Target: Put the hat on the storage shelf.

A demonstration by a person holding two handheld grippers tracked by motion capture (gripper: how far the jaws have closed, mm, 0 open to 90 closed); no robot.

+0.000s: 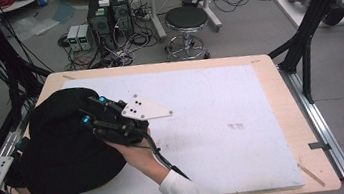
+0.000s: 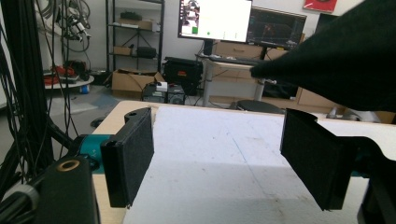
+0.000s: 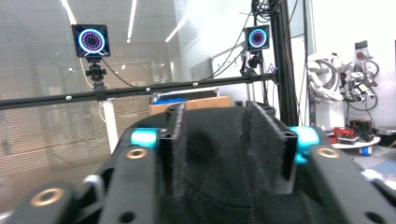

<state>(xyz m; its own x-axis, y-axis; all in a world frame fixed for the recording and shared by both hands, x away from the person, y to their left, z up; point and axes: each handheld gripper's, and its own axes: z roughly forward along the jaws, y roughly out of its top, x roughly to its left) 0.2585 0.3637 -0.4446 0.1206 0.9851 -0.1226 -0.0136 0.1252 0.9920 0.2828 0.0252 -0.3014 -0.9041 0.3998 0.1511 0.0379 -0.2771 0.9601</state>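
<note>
our right gripper (image 1: pixel 92 112) pinches a fold of the black cloth (image 1: pixel 65 146), whose bulk lies toward the left gripper (image 2: pixel 219 163), gaping empty beside it.

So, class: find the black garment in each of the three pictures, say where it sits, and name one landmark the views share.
High view: the black garment lies heaped at the table's left edge, under the right gripper.
Left gripper view: a dark fold of it fills the upper right corner, above the open jaws.
Right gripper view: it bulges up between the two jaws, which press on it.
Shared landmark: the white table top, also in the left gripper view.
</note>
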